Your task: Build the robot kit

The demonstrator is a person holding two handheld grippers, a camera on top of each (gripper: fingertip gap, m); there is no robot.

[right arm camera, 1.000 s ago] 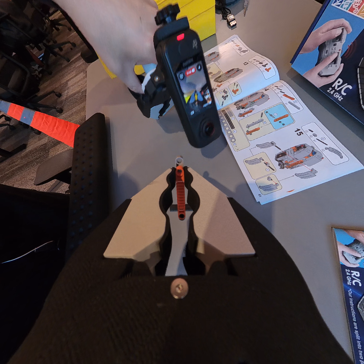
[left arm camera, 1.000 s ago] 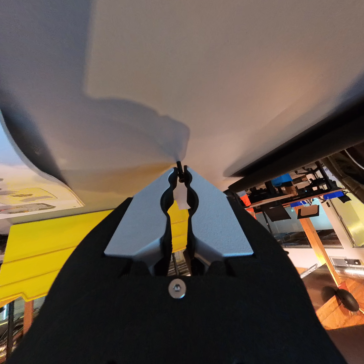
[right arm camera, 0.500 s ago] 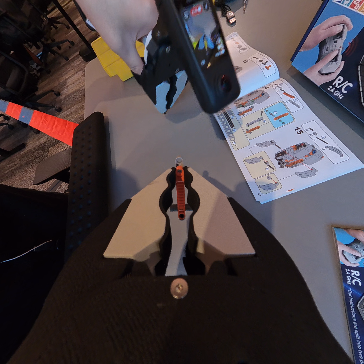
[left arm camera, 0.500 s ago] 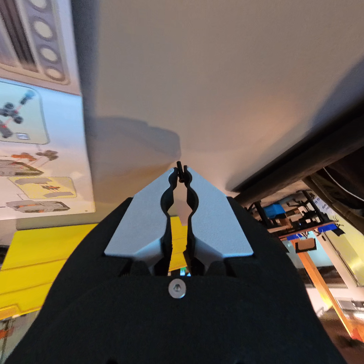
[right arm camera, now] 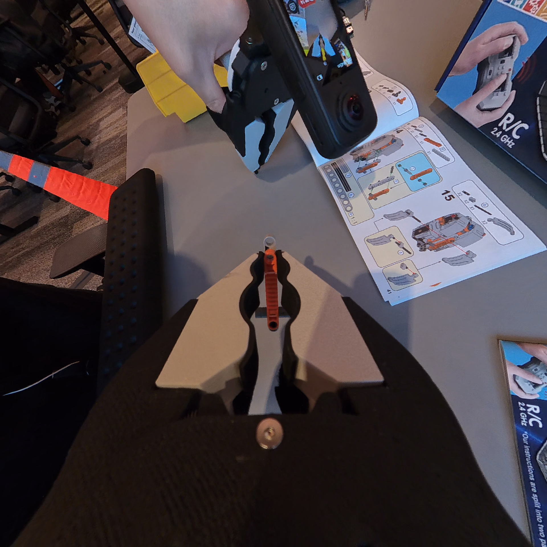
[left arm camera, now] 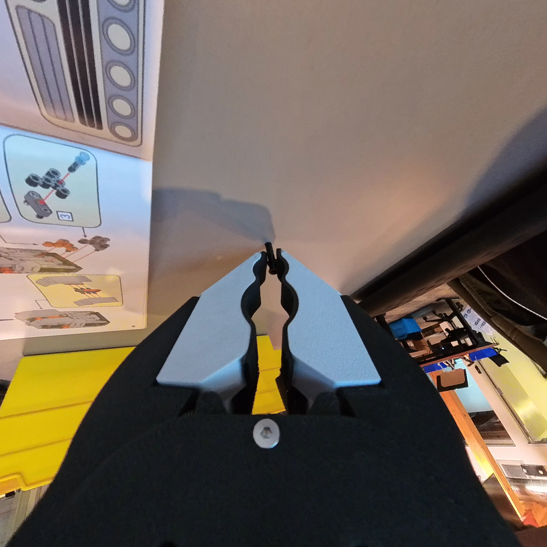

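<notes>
My left gripper (left arm camera: 270, 254) is shut on a small black pin (left arm camera: 269, 251) at its fingertips, held just above the grey table (left arm camera: 325, 118). It also shows in the right wrist view (right arm camera: 257, 169), gripped by a hand (right arm camera: 192, 44), tips down close to the table, with its black camera (right arm camera: 319, 74) on top. My right gripper (right arm camera: 270, 254) is shut on an orange beam (right arm camera: 270, 288) that lies along the jaws, with a small white piece (right arm camera: 269, 241) at its front end. It hovers over the grey table (right arm camera: 222, 213), a short way in front of the left gripper.
An open instruction booklet (right arm camera: 420, 213) lies right of the grippers; its page shows at the left in the left wrist view (left arm camera: 68, 207). A yellow bin (right arm camera: 171, 88) stands behind. A blue box (right arm camera: 497, 88) sits far right, a blue leaflet (right arm camera: 529, 429) near right. A black chair armrest (right arm camera: 130, 251) borders the table's left edge. Spacing between my two grippers at the tips: around 20 cm.
The left gripper, still shut on the black pin, has moved toward the right gripper and lowered its tips to the table. The right gripper has stayed put with the orange beam.
</notes>
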